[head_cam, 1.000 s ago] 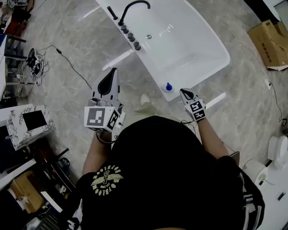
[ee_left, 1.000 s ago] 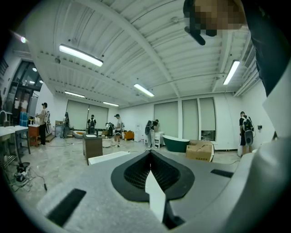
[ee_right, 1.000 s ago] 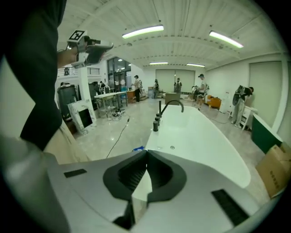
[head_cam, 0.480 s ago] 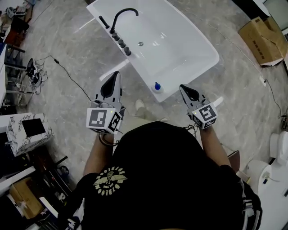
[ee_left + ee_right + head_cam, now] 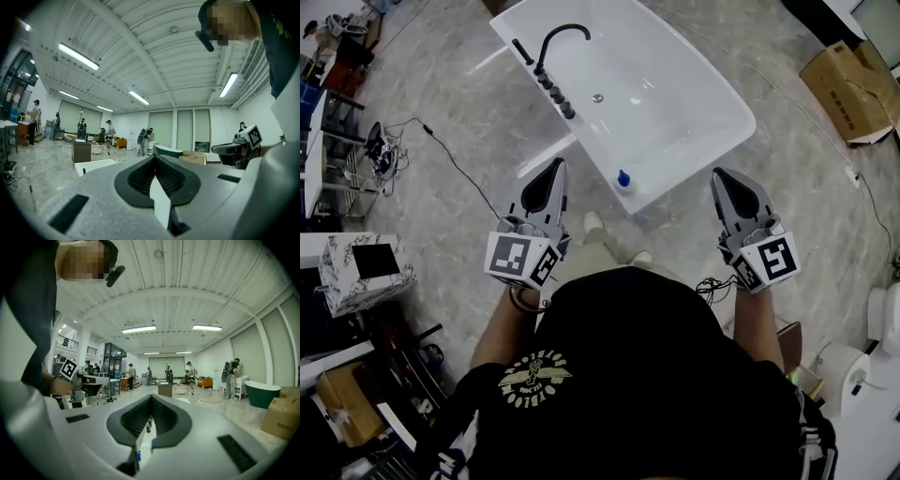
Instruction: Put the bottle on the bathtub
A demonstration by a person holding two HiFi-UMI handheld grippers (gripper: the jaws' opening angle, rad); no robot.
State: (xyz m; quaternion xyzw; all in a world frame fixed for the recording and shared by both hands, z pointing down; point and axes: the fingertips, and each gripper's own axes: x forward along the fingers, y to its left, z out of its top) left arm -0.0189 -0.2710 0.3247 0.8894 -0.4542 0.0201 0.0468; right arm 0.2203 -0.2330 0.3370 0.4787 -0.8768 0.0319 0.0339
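A small blue bottle [image 5: 623, 178] stands upright on the near rim of the white bathtub [image 5: 739, 120], and nothing holds it. My left gripper [image 5: 555, 166] hangs shut and empty over the floor, left of the bottle. To the bottle's right, my right gripper [image 5: 719, 175] is also shut and empty, clear of the tub's corner. In the right gripper view the bottle [image 5: 138, 455] shows as a blue speck through the slit below the jaws. Both gripper views point up at the hall and ceiling.
A black faucet [image 5: 563, 36] and a row of knobs [image 5: 555, 94] sit on the tub's left rim. A cardboard box [image 5: 848, 84] lies at the right, a cable [image 5: 441, 150] and a marble-patterned box [image 5: 358, 270] at the left. Several people stand far off in the hall.
The right gripper has drawn back from the bottle, moving right and toward me. The left gripper shifted slightly. The bottle stays on the tub's rim.
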